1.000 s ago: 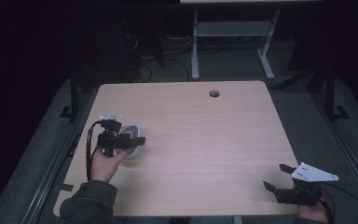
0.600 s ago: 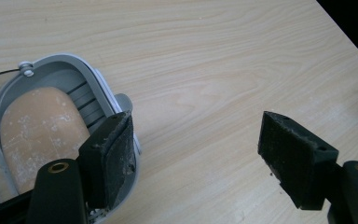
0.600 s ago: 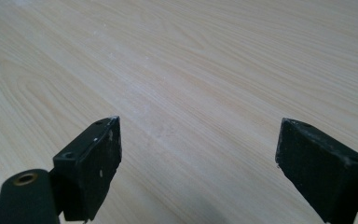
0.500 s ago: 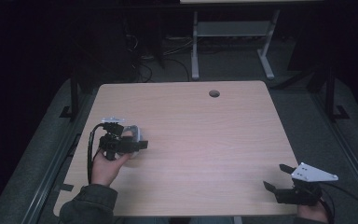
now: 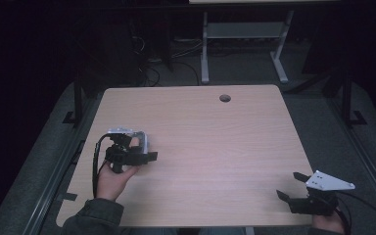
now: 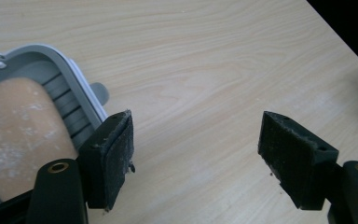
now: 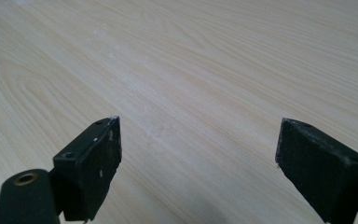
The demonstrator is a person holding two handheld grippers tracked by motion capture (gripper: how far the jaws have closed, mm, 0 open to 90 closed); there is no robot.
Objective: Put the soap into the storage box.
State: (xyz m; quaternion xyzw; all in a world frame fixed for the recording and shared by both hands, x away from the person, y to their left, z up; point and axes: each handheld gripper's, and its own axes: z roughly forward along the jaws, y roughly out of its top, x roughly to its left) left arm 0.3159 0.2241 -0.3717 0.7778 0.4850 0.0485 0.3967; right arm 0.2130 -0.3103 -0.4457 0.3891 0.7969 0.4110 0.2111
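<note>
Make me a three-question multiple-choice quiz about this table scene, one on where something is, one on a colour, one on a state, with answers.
1. Where does the grey container lie?
A. beside the left tool, outside its gap
B. clamped in the right tool
C. over the round hole

2. What colour is the loaf-like lump inside the container?
A. green
B. tan, dusted white
C. blue

3. How do the right tool's jaws stand?
A. shut on a cloth
B. shut on nothing
C. open, bare table between them

Answers: 1 A, its rim sits just past the left tool's jaw. 2 B, the left gripper view shows it. 3 C, a wide gap with only wood in it.
</note>
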